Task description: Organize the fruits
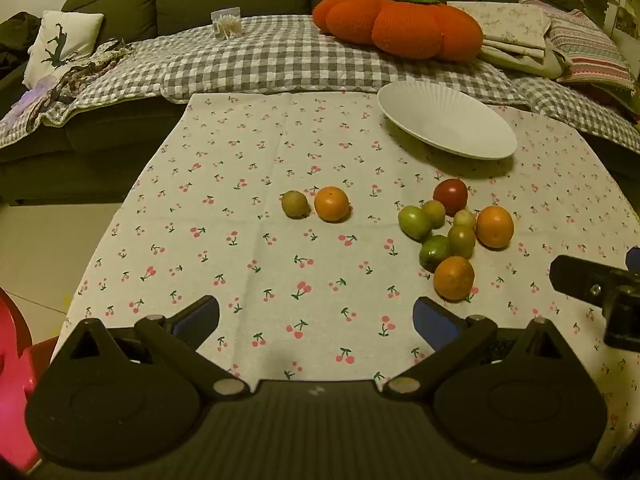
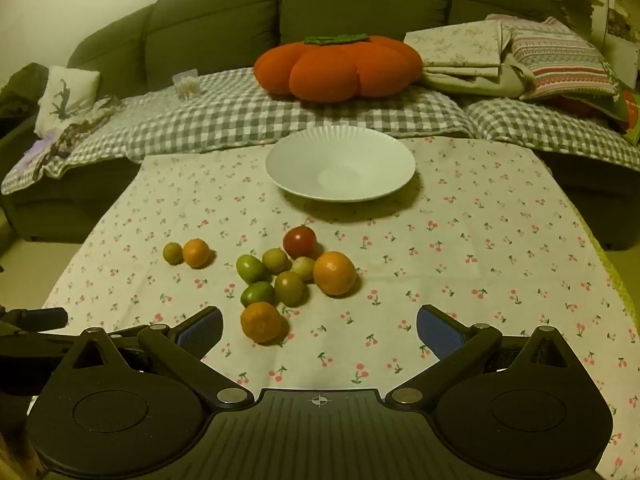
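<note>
A white ribbed plate (image 2: 340, 148) (image 1: 472, 100) stands empty at the far side of the cherry-print cloth. In front of it lies a cluster of fruit: a red tomato (image 2: 300, 241) (image 1: 450, 195), two oranges (image 2: 334, 273) (image 2: 261, 321), and several small green fruits (image 2: 251, 268). Apart to the left sit one more orange (image 2: 196, 253) (image 1: 331, 203) and a green fruit (image 2: 173, 253) (image 1: 295, 204). My left gripper (image 1: 316, 320) is open over bare cloth, left of the cluster. My right gripper (image 2: 319, 330) is open, the nearest orange just inside its left finger.
A sofa with a grey checked blanket (image 2: 248, 116) runs behind the table, with an orange pumpkin cushion (image 2: 338, 68) and folded linens (image 2: 464, 52) on it. A red plastic object (image 1: 14, 360) is at the table's left. The cloth-covered table (image 2: 500, 248) has bare room at right.
</note>
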Motion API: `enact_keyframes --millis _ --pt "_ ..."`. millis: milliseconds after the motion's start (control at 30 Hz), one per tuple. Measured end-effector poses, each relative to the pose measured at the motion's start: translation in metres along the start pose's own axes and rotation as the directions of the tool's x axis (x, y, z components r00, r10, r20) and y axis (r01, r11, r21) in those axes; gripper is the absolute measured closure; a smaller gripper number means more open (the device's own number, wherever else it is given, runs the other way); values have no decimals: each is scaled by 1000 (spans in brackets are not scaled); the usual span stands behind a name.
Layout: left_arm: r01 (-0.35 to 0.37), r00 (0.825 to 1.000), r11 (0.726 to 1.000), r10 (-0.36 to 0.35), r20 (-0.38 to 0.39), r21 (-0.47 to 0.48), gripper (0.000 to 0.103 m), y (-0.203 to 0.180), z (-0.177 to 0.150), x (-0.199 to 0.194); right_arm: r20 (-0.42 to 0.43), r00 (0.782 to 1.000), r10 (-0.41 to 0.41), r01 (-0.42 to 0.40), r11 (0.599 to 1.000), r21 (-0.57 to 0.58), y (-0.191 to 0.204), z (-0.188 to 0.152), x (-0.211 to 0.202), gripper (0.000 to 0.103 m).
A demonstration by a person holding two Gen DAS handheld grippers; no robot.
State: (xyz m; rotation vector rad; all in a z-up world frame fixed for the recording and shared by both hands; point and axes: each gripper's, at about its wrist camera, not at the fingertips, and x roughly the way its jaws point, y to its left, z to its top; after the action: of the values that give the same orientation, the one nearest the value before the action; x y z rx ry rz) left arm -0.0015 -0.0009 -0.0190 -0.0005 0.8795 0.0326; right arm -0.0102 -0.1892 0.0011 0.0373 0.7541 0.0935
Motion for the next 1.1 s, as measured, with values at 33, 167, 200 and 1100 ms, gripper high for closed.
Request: enact_keyframes --millis 33,167,200,1100 --pt "0 1000 1000 0 -1 0 1 0 0 0 0 1000 2 -2 1000 4 0 0 1 0" --pt "5 1000 1000 -5 -6 1 1 -1 0 2 -2 1000 -1 1 1000 6 1 0 -1 0" --pt "5 1000 1000 -5 -7 2 1 -2 0 2 -4 1000 -2 2 1000 7 0 0 4 0" --pt "46 999 999 -46 1 -21 1 1 1 10 -24 998 63 -62 998 23 5 -1 13 0"
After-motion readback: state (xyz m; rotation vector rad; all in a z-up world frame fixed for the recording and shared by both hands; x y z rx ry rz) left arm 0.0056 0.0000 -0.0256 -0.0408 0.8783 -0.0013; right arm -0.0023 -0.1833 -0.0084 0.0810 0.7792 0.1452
